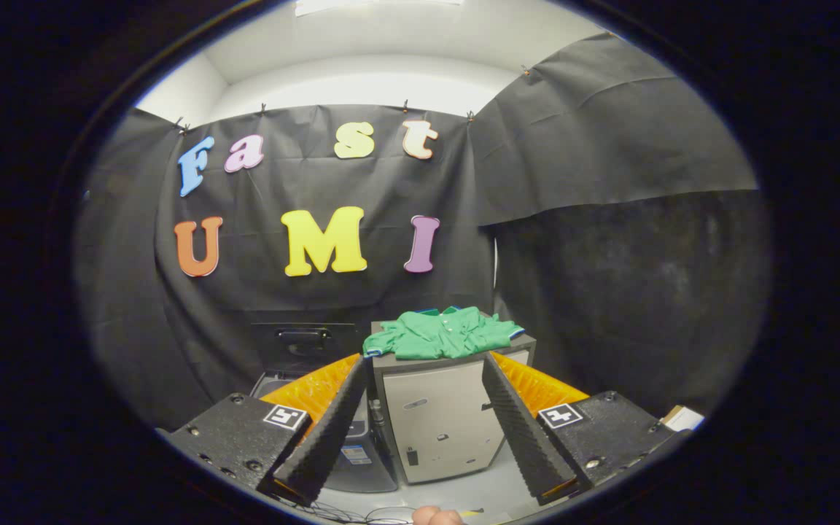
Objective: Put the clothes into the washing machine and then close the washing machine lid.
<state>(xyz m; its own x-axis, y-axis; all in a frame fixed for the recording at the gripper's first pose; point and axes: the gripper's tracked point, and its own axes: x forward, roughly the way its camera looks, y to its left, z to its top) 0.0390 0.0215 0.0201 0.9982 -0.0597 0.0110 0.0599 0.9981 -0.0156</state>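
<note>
step: pre-grasp, nothing loaded yet | tongs (424, 426) spread apart, holding nothing | green shirt (443, 333) on grey cabinet (438, 419), beyond them | next: reach in, pinch the shirt

The gripper (424, 364) is hovering with its fingers spread wide and nothing between them. Beyond the fingertips, at twelve o'clock, the clothes (443, 333) are lying bunched on top of a box-like cabinet (440, 419). At about ten o'clock of the cabinet, and farther back, the washing machine (303, 350) is standing against the booth wall, partly hidden by the left finger (329, 430).
</note>
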